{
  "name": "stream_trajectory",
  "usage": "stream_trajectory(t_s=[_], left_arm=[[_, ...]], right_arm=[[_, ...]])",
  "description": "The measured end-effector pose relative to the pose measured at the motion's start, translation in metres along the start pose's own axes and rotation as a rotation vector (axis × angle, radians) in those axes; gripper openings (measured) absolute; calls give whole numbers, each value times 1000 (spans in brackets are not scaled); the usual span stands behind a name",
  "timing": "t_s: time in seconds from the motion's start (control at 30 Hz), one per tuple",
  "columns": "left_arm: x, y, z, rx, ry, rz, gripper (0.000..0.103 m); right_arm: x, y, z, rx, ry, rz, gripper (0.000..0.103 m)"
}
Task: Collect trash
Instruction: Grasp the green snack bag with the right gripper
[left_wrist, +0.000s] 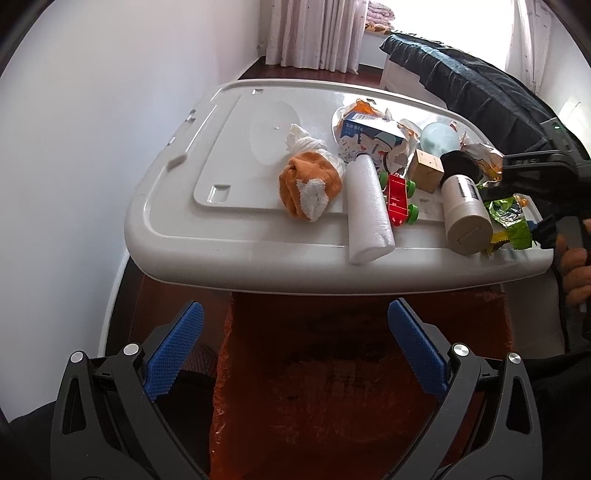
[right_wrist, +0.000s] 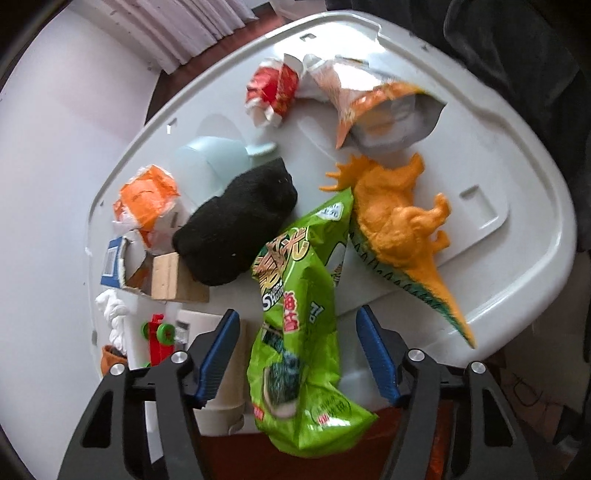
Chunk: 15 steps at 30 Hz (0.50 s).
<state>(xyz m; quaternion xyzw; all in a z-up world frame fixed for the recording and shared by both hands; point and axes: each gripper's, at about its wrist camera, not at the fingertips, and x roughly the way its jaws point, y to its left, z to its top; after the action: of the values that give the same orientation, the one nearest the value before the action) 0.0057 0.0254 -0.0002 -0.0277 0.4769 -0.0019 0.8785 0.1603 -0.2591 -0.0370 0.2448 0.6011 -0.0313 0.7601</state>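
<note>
Green snack wrapper (right_wrist: 295, 332) between spread right tongs (right_wrist: 295, 354), untouched by either finger.

The left hand-held gripper (left_wrist: 295, 347) hangs below the near edge of the lid, its jaws spread wide with nothing between them; its blue pads (left_wrist: 175, 350) face each other across a broad gap. The right hand-held gripper (right_wrist: 295, 354) sits over the near right edge of the lid, jaws also wide apart, blue pads (right_wrist: 218, 358) clear on both sides. In the left wrist view the right hand (left_wrist: 574, 273) shows at the right edge, fingers wrapped round the black handle, dark sleeve above.
</note>
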Motion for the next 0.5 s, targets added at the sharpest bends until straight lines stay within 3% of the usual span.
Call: stream_trajectory(t_s=[0.1,0.17,0.23,0.27,0.33,0.5], left_arm=[[0,-2,0,8,-2,3,97],[1,-1,0,8,2,7,97],[2,1,-1,1,7,13,97],[2,2,-1,-3,8,13,97],[3,4,-2,-11,11,17,97],[7,10,-6,-24,29,4,97]], right_arm=[[4,10,-4,-26,-27,-68,64],[6,20,-8,-87,-42,-169,43],[7,29,-16,-165,-66,-261,34],[6,31,-19,-190,-76,-260,26],[3,28,-21,-189,-73,-237,20],[-34,6,-21,-140,-119,-62,19]])
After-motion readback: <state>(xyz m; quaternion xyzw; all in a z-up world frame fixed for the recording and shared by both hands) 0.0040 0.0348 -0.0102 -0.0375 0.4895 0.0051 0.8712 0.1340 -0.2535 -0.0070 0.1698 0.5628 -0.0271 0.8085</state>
